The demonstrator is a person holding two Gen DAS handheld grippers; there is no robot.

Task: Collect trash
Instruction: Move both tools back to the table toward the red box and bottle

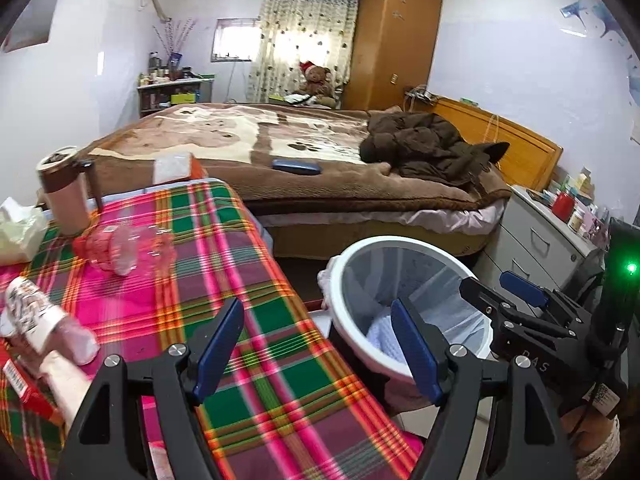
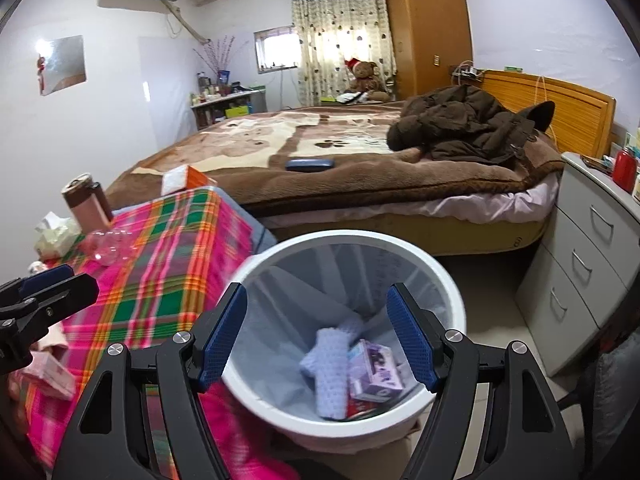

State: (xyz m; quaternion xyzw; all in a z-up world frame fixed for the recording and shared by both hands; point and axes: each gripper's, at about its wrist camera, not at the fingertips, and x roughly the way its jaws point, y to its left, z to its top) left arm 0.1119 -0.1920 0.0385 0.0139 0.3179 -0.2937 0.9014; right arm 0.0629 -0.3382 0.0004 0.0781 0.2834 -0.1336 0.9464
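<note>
A white trash bin [image 2: 444,288] with a clear liner stands on the floor beside the plaid-covered table [image 1: 256,312]. Inside lie a pale blue knitted cloth [image 2: 332,368] and a purple box [image 2: 374,372]. My right gripper [image 2: 318,340] is open and empty above the bin's mouth. My left gripper [image 1: 318,354] is open and empty over the table's right edge, the bin [image 1: 352,256] just to its right. On the table lie a crushed clear plastic bottle [image 1: 124,248], a crumpled tissue [image 1: 20,228], a patterned wrapper roll [image 1: 44,324] and a red box [image 1: 24,388].
A brown tumbler [image 1: 64,192] and an orange-white box [image 1: 176,168] stand at the table's far end. A bed [image 1: 280,140] with a brown jacket [image 1: 428,148] lies beyond. A grey drawer unit [image 2: 588,252] stands right of the bin.
</note>
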